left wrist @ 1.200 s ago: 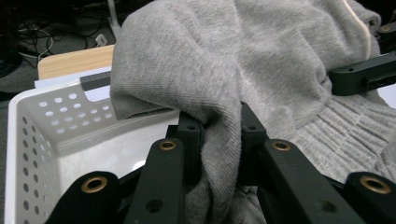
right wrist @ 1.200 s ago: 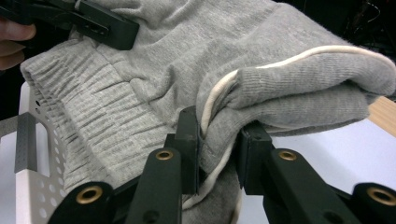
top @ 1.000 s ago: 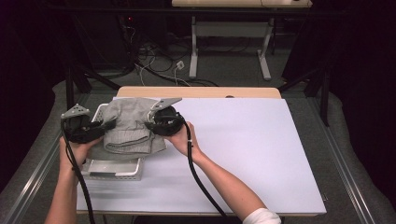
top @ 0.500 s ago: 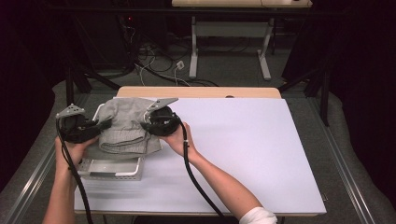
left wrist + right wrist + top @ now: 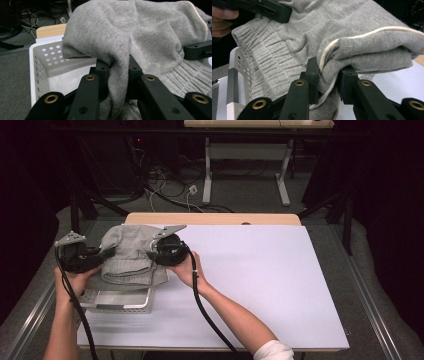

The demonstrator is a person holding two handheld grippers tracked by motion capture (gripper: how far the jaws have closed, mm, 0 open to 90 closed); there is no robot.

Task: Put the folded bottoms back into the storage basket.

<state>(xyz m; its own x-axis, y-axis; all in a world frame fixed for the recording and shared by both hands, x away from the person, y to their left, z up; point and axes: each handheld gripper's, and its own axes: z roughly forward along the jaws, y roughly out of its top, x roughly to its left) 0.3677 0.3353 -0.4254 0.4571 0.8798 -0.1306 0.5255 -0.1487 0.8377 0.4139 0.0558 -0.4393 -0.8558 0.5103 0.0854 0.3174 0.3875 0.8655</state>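
One grey knitted garment (image 5: 127,255) sits at the left of the high view, bunched into a soft heap held over a white basket (image 5: 120,301) at the desk's near left corner. Its cloth is a plain heathered grey with a fine weave; one stretch is gathered into tight ribbed pleats like an elastic waistband, seen at the left of the right gripper view, and a thin cream-white piping runs along a folded edge at the upper right of that view. The garment (image 5: 140,37) drapes in thick folds across the upper part of the left gripper view, with the basket's (image 5: 47,62) perforated wall below it at the left. There are two grippers: the left gripper (image 5: 117,72) is clenched on a hanging fold of the grey cloth, and the right gripper (image 5: 328,80) is clenched on the piped edge, the cloth pinched between its black jaws. In the high view the left gripper (image 5: 106,254) meets the heap from the left and the right gripper (image 5: 151,255) from the right. There is one basket, with rows of small round holes, and one desk (image 5: 260,280) with a white top.
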